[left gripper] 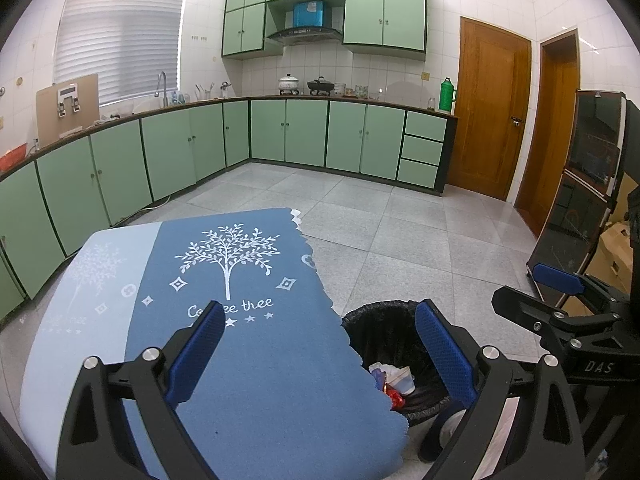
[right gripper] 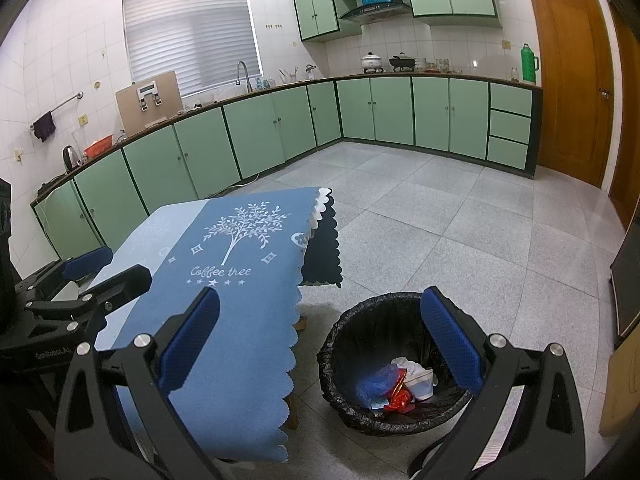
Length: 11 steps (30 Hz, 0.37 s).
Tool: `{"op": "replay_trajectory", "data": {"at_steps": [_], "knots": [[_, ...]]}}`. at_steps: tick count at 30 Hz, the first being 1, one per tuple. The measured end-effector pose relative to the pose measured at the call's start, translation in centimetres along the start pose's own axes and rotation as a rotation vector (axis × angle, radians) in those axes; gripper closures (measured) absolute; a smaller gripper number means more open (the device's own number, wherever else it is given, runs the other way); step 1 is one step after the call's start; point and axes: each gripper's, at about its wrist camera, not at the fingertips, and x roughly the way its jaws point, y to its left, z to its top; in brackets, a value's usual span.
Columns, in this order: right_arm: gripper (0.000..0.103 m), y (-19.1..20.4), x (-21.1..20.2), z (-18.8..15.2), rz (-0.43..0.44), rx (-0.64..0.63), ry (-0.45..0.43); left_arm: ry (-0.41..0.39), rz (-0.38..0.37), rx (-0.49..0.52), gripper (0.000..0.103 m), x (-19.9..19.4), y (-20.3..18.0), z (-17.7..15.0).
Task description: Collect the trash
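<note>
A black-lined trash bin point(right gripper: 360, 344) stands on the floor to the right of a table with a blue "Coffee tree" cloth point(right gripper: 240, 288). Inside lies trash point(right gripper: 400, 384): white crumpled paper, a blue wrapper, a red wrapper. The bin also shows in the left wrist view point(left gripper: 380, 328), partly behind the cloth point(left gripper: 248, 360). My left gripper point(left gripper: 320, 356) is open and empty above the table's right edge. My right gripper point(right gripper: 320, 340) is open and empty, held over the bin's left side. The right gripper also shows in the left wrist view point(left gripper: 568, 292).
Green cabinets point(right gripper: 280, 128) run along the far and left walls. Wooden doors point(left gripper: 492, 108) stand at the far right. A dark cabinet point(left gripper: 580, 184) and cardboard boxes point(left gripper: 612, 256) stand at the right. Grey tiled floor point(right gripper: 460, 232) lies beyond the bin.
</note>
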Motion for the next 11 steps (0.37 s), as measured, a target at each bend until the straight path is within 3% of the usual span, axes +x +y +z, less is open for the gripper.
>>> {"op": "replay_trajectory", "data": {"at_steps": [11], "knots": [[0.005, -0.24, 0.48, -0.49, 0.0, 0.002, 0.006, 0.006, 0.003, 0.0, 0.009, 0.26, -0.28, -0.14]]}}
